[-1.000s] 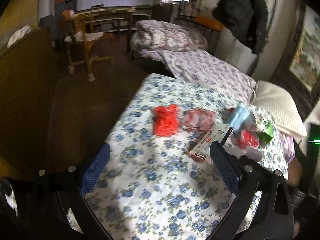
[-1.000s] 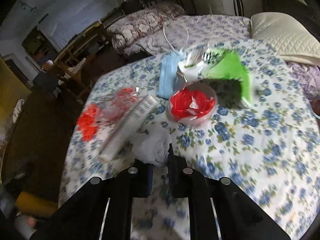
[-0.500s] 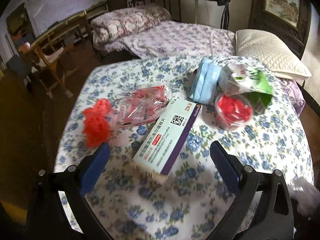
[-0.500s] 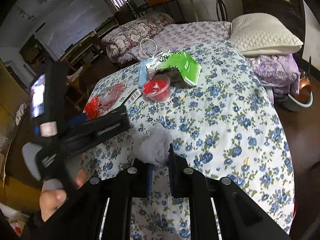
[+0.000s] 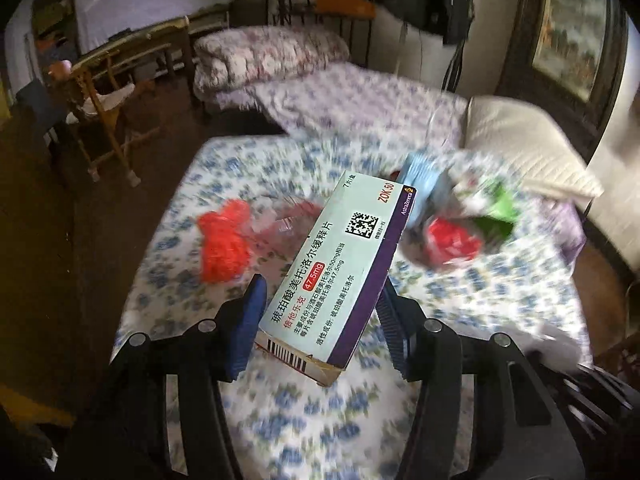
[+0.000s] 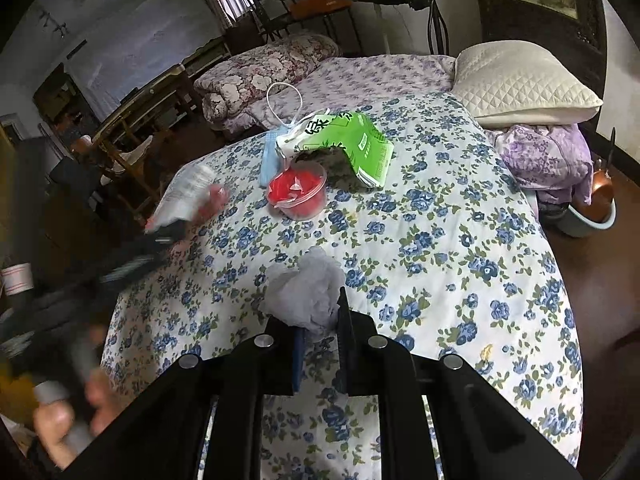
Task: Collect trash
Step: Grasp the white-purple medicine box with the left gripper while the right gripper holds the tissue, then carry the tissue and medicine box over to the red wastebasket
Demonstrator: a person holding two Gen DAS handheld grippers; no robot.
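Half a second ago the medicine box (image 5: 340,268) lay flat on the floral cloth between the wide-apart fingers of the left hand-held gripper (image 5: 320,320); now those fingers are closed on its two long sides and the box is tilted up off the cloth, far end raised. The right hand-held gripper (image 6: 320,336) still pinches the crumpled white tissue (image 6: 306,294) as before, above the counter (image 6: 460,280).

Left on the counter's far part are the red plastic cup (image 6: 297,194), the green packet (image 6: 348,142) and the blue face mask (image 6: 269,160), close together; the red mesh wad (image 5: 222,236) and a clear wrapper (image 5: 280,226) lie toward the left edge. The near and right parts of the cloth are bare to the rim. A white pillow (image 6: 520,80) sits just past the far right edge.
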